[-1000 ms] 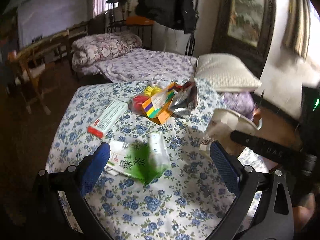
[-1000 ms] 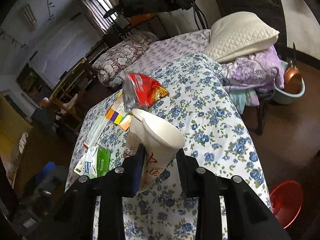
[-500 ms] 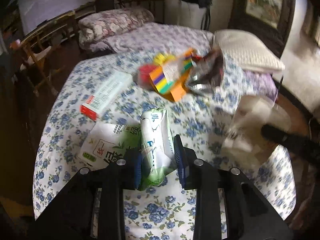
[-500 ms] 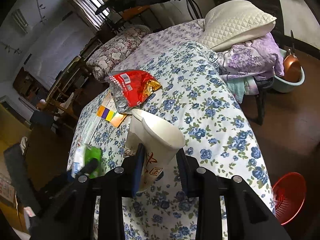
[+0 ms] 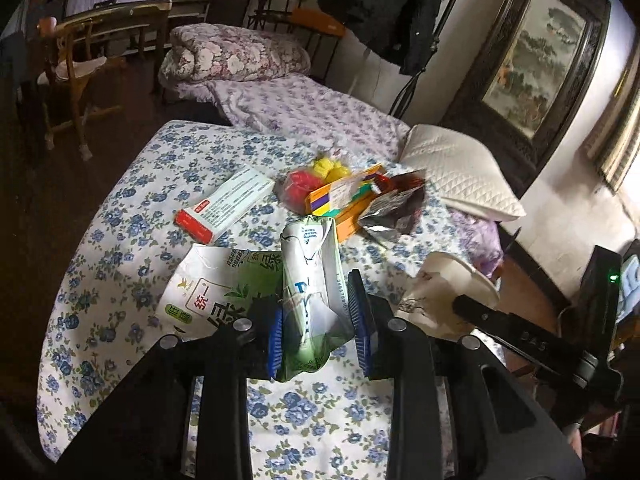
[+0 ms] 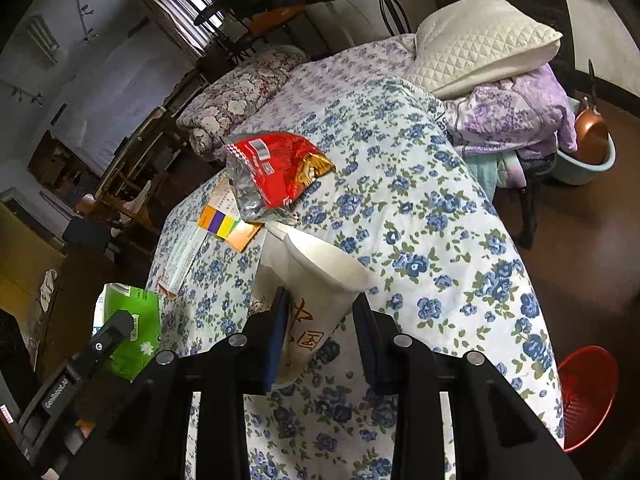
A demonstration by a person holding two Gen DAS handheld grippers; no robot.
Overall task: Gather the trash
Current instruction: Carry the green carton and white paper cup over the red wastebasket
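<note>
My left claw [image 5: 319,322] pinched a crumpled drink carton [image 5: 310,280], long axis pointing ahead, above the floral bed [image 5: 160,184] edge. My right claw [image 6: 319,334] clamped the paper cup [image 6: 320,296], mouth forward-right, open floor [image 6: 580,260] rightward.

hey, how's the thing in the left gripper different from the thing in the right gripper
The left gripper holds a crumpled carton, white and green with blue print; the right gripper holds a paper cup, white with red characters. The carton is a closed, flattened box; the cup is squashed, but its mouth is open. Both are clamped between blue pads above the flowered cloth.
</note>
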